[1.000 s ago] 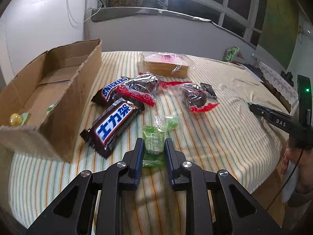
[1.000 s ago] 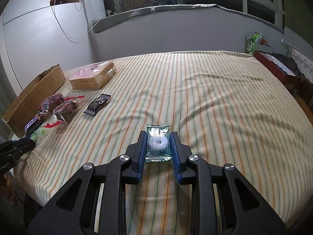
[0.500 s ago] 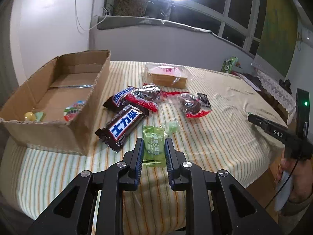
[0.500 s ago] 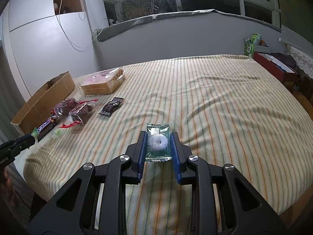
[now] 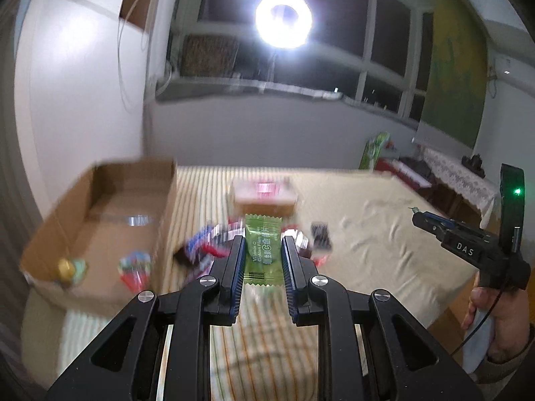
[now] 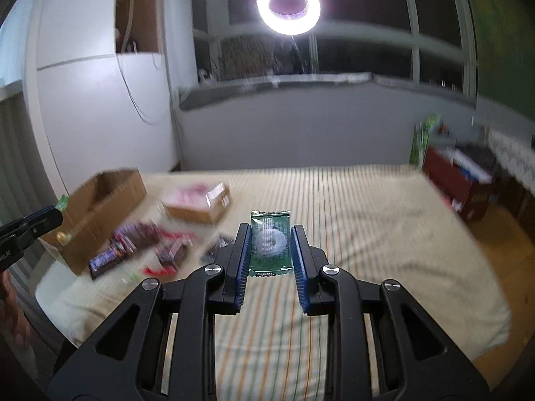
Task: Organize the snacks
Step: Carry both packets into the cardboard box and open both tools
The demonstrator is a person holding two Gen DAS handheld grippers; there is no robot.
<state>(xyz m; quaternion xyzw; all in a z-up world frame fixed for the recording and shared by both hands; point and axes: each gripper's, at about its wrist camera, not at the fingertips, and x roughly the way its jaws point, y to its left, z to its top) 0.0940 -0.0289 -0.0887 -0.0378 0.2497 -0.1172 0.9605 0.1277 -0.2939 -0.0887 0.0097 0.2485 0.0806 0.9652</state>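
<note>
My left gripper [image 5: 262, 244] is shut on a light green candy sachet [image 5: 262, 244] and holds it in the air above the striped table [image 5: 361, 234]. My right gripper [image 6: 270, 234] is shut on a dark green sachet with a white ring candy [image 6: 270, 244], also lifted. The open cardboard box [image 5: 100, 230] lies at the left with a few sweets inside; it also shows in the right wrist view [image 6: 97, 200]. Chocolate bars and red-wrapped snacks [image 6: 140, 244] lie blurred beside the box. The right gripper shows in the left wrist view [image 5: 468, 250].
A packet of sliced cake [image 5: 264, 197] lies at the table's back. A small black sachet [image 5: 321, 234] lies right of the pile. A red box [image 6: 464, 190] stands off the table at the right. A ring light [image 6: 287, 3] shines above.
Both grippers have risen from the table and tilted up, each carrying its sachet. The table and box now sit lower and farther in both views.
</note>
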